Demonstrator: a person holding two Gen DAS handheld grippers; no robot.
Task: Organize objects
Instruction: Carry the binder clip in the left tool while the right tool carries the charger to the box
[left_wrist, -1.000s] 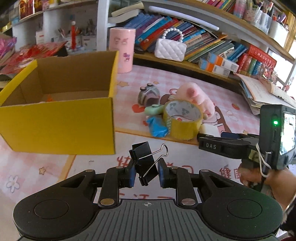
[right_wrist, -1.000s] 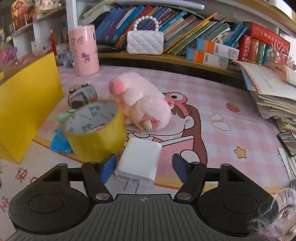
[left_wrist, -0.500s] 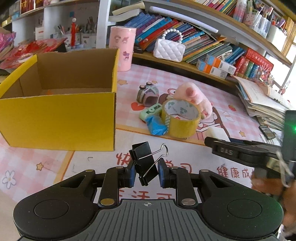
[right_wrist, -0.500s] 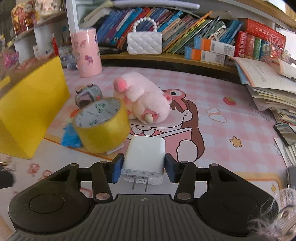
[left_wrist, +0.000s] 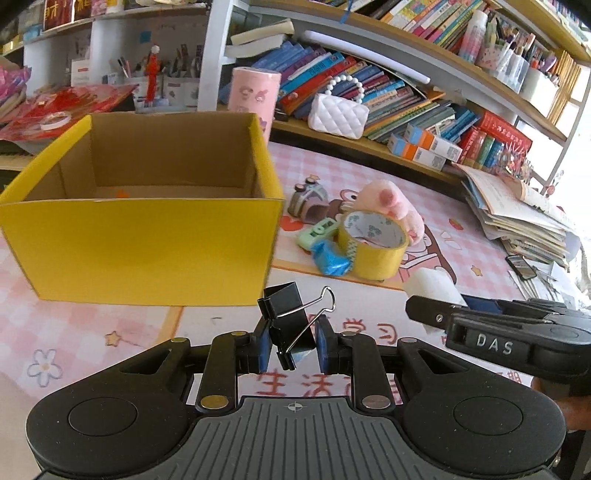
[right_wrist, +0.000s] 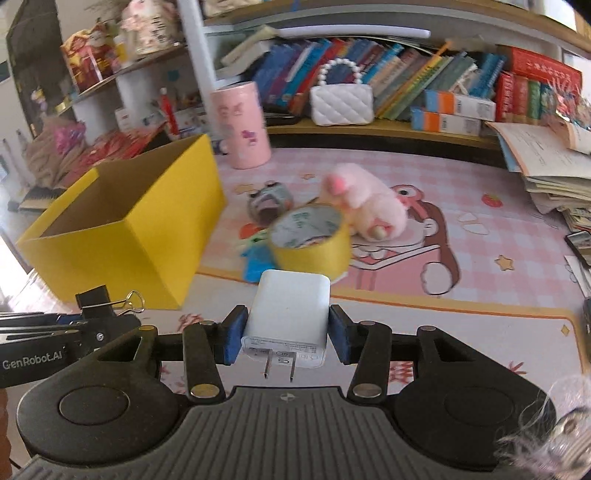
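box (left_wrist: 147, 243): sitting on the mat (left_wrist: 461, 236), left of the other things
tape roll (left_wrist: 373, 243): lying right of the box, in front of the plush toy (left_wrist: 391, 203)
binder clip (left_wrist: 291, 317): sitting between the left gripper (left_wrist: 290, 349) pads, in front of the box
charger (right_wrist: 288, 314): sitting between the right gripper (right_wrist: 286, 339) pads, in front of the tape roll
handbag (left_wrist: 338, 116): standing on the shelf (left_wrist: 369, 147) behind the mat
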